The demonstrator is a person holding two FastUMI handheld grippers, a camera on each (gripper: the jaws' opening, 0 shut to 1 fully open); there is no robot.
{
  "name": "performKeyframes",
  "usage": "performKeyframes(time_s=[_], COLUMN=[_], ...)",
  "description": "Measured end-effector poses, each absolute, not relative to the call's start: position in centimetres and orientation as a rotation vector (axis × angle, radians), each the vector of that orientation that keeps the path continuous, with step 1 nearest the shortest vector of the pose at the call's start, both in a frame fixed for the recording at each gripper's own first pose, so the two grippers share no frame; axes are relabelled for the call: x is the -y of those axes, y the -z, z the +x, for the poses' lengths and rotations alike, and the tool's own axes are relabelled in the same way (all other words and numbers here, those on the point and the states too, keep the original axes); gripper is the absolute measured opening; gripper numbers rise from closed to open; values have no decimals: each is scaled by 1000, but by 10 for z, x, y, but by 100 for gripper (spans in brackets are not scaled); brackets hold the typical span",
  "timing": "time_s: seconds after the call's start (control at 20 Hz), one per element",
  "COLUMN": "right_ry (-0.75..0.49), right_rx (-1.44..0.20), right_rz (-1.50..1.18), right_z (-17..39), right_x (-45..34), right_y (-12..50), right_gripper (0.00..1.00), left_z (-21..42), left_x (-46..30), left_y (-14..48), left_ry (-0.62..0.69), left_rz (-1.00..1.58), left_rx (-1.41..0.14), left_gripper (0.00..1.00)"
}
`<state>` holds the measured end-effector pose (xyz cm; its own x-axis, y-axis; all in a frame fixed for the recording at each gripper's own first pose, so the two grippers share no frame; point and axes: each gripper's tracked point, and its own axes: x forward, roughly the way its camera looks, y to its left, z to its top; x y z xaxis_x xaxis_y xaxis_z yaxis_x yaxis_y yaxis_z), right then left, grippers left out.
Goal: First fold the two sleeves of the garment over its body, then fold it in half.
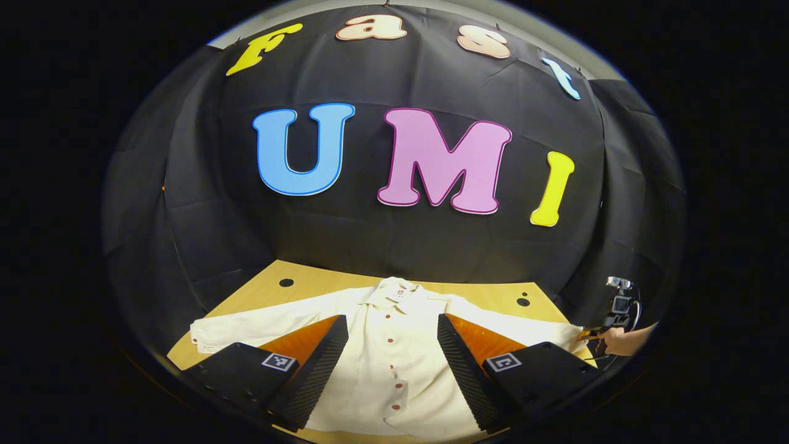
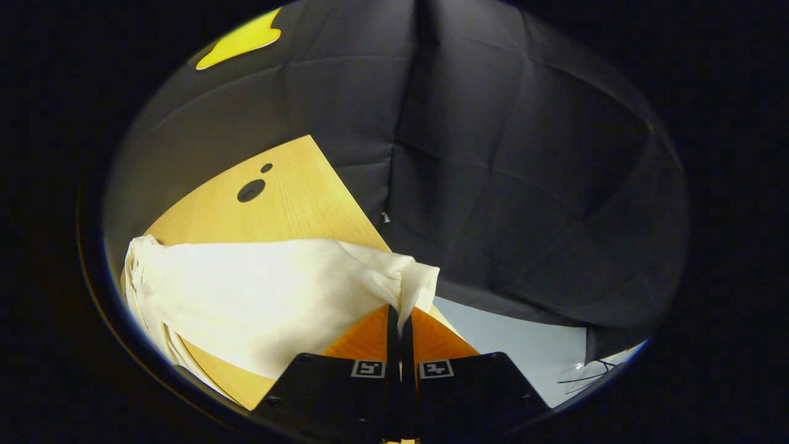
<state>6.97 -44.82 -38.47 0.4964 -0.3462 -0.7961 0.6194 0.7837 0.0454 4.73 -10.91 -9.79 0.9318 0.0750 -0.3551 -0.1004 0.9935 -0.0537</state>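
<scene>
The wooden worktop (image 1: 308,285) carries a cream, long-sleeved garment (image 1: 382,364) laid flat on its back, collar toward the booth wall, front placket shut with a row of dark red buttons (image 1: 390,340); small dark holes (image 1: 286,282) mark the board near its far corners. The garment lies spread across most of the board; its body is smooth and runs toward the near edge; one sleeve (image 1: 265,324) stretches out flat to the left of the left gripper view, its cuff near the worktop's edge; the other sleeve (image 2: 265,296) reaches to the far right side, where its end is lifted off the board and bunched into folds.

In the right gripper view the right tongs (image 2: 400,330) are closed tight on that sleeve's cuff (image 2: 416,283), both fingers pressing the cloth, which stands up in a small peak just beyond the worktop's edge. In the left gripper view a hand (image 1: 619,340) holds those tongs at the far right, low beside the board. The left tongs (image 1: 392,333) stand wide apart above the garment's body, one finger to each side of the button row, gripping nothing.
</scene>
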Motion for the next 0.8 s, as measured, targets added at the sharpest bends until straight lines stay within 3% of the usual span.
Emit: performKeyframes(time_s=[0.05,0.1,0.35,0.8], right_ry=[589,574,432,55], right_rx=[-844,-822,-705,-534], right_rz=[355,352,251,30], right_z=[78,82,118,196], right_x=[442,436,371,158], right_y=[377,366,301,189], right_gripper=[14,5,5,5], left_z=[47,46,43,43], left_x=[104,99,72,-2], left_y=[98,97,101,86], left_ry=[-95,-98,-105,-126], left_rz=[-72,-77,-71,-53], left_rx=[-360,-358,-365,-314], left_gripper=[96,96,96,96])
